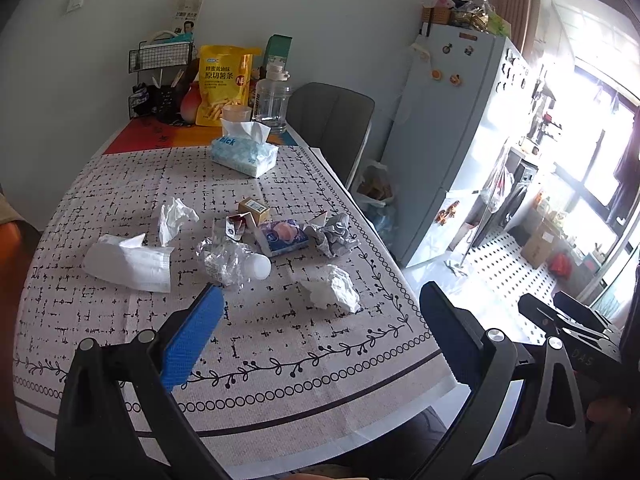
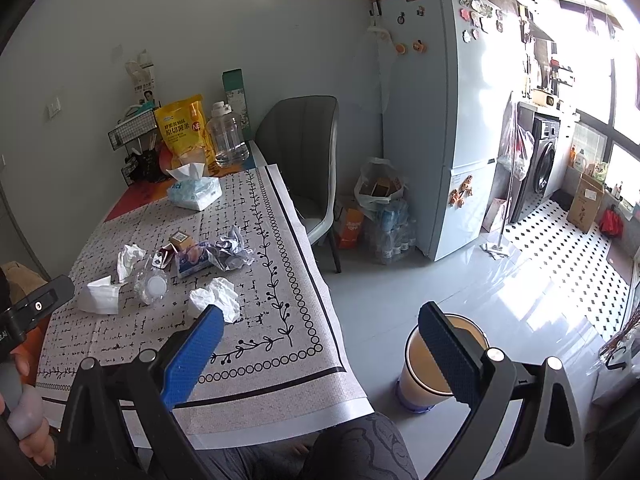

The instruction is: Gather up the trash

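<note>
Trash lies mid-table: a crumpled white tissue (image 1: 334, 288) (image 2: 216, 298), a crushed clear plastic bottle (image 1: 232, 262) (image 2: 152, 284), a white tissue packet (image 1: 128, 262) (image 2: 100, 298), another tissue (image 1: 174, 218), a small brown carton (image 1: 254, 208), a blue-pink wrapper (image 1: 282, 236) and crumpled silver foil (image 1: 334, 232) (image 2: 232, 252). My left gripper (image 1: 320, 308) is open and empty above the table's near part. My right gripper (image 2: 320, 328) is open and empty, past the table's right edge. A beige trash bin (image 2: 424, 376) stands on the floor under the right finger.
A tissue box (image 1: 244, 152), a yellow snack bag (image 1: 222, 84), a clear jug (image 1: 272, 100) and a wire rack (image 1: 160, 76) stand at the table's far end. A grey chair (image 2: 304, 152), fridge (image 2: 440, 120) and bags (image 2: 380, 192) are to the right.
</note>
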A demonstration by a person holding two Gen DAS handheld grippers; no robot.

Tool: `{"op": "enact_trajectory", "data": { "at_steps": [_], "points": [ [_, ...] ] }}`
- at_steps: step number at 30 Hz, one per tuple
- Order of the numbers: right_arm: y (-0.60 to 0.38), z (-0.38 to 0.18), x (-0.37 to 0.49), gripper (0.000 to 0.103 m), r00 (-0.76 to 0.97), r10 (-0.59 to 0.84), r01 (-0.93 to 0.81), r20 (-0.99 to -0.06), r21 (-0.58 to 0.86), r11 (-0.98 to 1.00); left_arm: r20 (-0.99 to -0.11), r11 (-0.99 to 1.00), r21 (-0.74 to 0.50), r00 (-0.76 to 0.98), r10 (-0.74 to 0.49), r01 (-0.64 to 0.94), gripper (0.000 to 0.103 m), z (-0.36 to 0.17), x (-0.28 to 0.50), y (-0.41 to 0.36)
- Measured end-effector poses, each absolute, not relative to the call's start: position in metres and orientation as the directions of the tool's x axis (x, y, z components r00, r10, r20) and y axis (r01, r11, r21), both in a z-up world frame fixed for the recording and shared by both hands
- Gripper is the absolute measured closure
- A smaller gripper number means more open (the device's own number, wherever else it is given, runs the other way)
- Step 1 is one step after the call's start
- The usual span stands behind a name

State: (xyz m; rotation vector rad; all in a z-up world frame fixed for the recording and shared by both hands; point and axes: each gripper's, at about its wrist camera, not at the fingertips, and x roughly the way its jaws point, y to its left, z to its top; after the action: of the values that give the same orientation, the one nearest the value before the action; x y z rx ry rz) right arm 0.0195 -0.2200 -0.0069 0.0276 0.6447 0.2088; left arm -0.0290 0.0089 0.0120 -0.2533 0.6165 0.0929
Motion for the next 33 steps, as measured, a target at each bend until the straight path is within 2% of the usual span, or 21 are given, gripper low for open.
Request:
{"op": "enact_trajectory", "data": {
  "at_steps": [33],
  "points": [
    [-0.203, -0.01, 0.027, 0.008, 0.759, 0.241, -0.222, -0.605, 0.108, 0.969, -0.582, 0.956, -0.215, 0.813, 0.039, -0.2, 0.005, 0.012, -0.035, 0.024]
  ]
}}
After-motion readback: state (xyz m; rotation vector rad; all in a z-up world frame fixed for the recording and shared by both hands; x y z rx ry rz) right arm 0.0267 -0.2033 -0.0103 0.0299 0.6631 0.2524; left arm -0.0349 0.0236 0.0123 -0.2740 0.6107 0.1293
